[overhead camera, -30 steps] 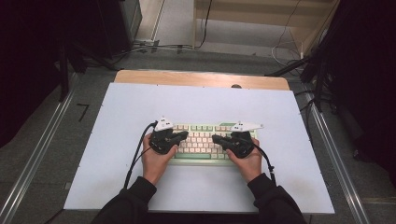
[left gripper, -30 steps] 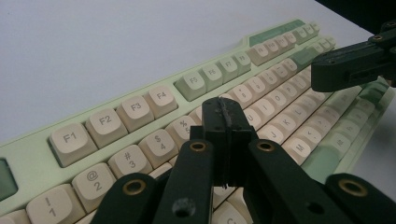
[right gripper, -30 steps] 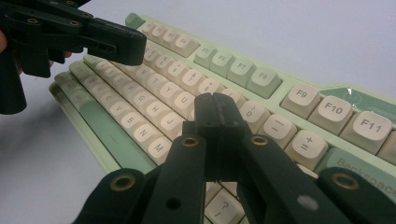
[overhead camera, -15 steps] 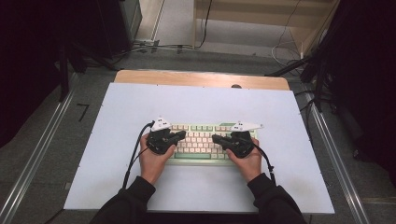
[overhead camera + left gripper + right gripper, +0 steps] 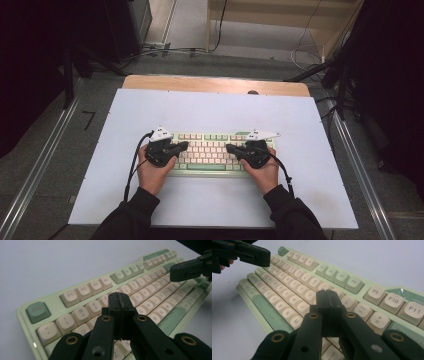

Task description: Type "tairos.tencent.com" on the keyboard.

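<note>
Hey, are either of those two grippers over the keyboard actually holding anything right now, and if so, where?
Nothing is held. The left gripper and the right gripper are both shut with nothing between the jaws, poised over the keyboard.

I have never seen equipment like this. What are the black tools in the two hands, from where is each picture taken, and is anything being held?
There is no machine arm here. A person sits at a table and holds a hand tool with black tongs in each hand: the left tongs and the right tongs. A cable trails from each tool.

The high view comes from a fixed camera above the person, looking down on the white table. The other two pictures come from small cameras riding on the tools, looking along the tongs from close by.

On the table lies a pale green keyboard with cream keys. Both tongs are shut, with nothing between the jaws. Their tips hang over the keys, the left tongs near the number row, the right tongs above the letter keys. Whether they touch a key is unclear.
</note>
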